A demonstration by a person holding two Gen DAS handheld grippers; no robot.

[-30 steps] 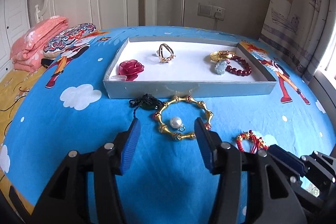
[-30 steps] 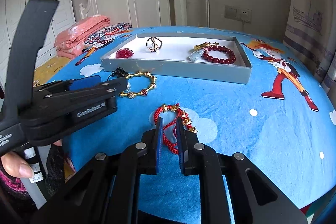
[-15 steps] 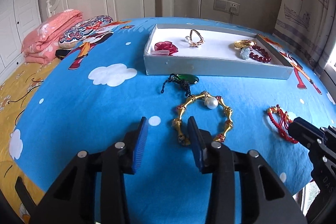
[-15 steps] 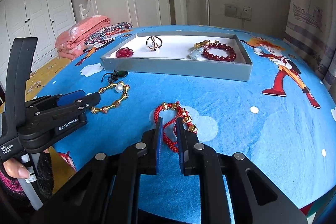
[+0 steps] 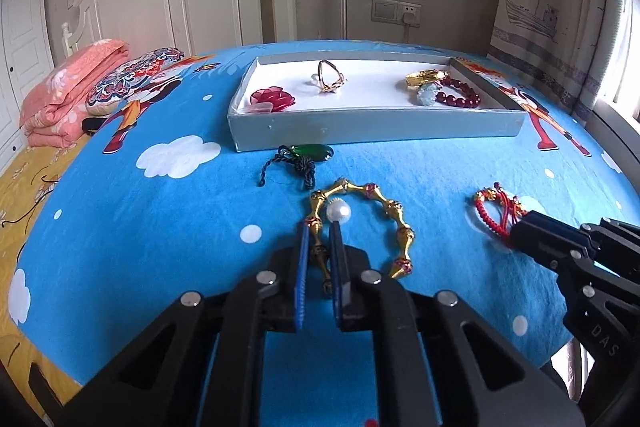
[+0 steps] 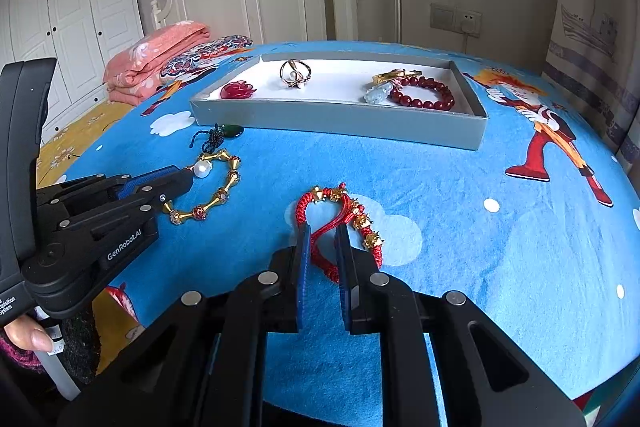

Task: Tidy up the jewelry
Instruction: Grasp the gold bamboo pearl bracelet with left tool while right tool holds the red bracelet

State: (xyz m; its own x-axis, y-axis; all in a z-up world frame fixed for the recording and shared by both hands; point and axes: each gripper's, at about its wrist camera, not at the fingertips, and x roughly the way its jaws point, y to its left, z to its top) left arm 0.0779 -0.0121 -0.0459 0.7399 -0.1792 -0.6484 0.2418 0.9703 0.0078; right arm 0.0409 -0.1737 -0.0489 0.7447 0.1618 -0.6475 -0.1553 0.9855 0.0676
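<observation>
On the blue cartoon-print bedspread (image 5: 120,195), the left wrist view shows the left gripper (image 5: 320,233) closed on the near-left side of the gold bamboo-link bracelet (image 5: 394,211), whose white pearl charm (image 5: 338,212) sits just ahead of the blue pads. Beyond it lies a green pendant on a dark cord (image 5: 312,153), just in front of the grey tray (image 5: 376,131). Inside the tray rest a red flower piece (image 5: 274,98), a gold ring (image 5: 329,82), a gold clasp piece (image 5: 425,77), a pale blue charm (image 5: 426,94) and a dark red bead bracelet (image 5: 460,95). At the right edge, the right gripper's black body covers the near end of the red cord bracelet (image 5: 494,209). In the right wrist view, the right gripper (image 6: 323,233) has its pads drawn in on a strand of the red cord bracelet (image 6: 340,211), which lies on a white cloud print with its gold beads to the right of the fingers. To the left, the left gripper (image 6: 188,177) holds the gold bracelet (image 6: 216,187) beside the pearl (image 6: 202,169), with the pendant (image 6: 224,133) and tray (image 6: 340,117) behind.
</observation>
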